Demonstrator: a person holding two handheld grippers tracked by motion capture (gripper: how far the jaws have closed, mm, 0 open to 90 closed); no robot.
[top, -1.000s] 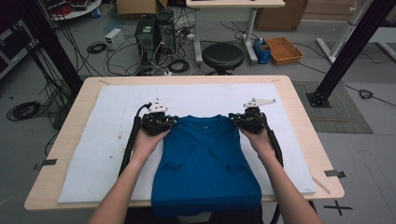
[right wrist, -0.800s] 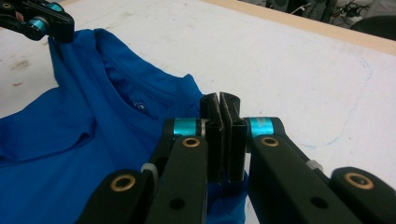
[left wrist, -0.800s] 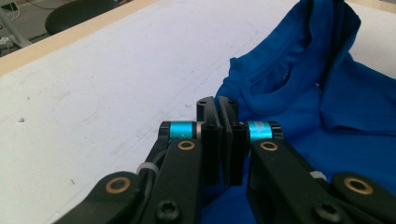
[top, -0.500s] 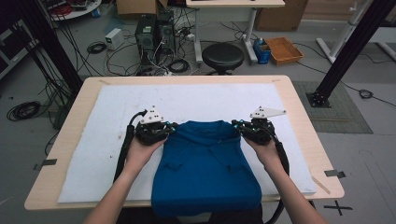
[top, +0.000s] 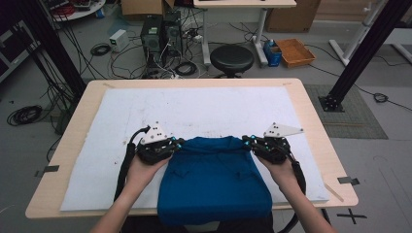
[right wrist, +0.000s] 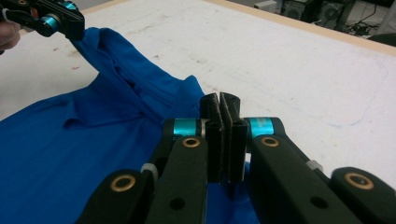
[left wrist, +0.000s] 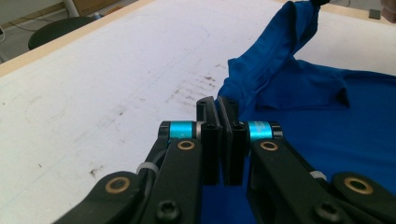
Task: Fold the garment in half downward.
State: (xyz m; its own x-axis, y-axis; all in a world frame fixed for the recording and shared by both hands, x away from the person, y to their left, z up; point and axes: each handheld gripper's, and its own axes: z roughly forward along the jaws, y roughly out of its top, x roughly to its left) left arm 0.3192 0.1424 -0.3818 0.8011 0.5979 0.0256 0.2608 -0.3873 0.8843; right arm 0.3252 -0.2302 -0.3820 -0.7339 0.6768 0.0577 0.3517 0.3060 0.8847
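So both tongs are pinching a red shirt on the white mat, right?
Nearly. The shirt is blue, not red, as the high view shows. Both the left tongs and right tongs are pinching it on the white mat.

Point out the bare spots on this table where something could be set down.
The white mat is bare beyond the blue shirt, to the table's far edge, and in strips left of the left gripper and right of the right gripper. The near middle is crowded by shirt and hands.
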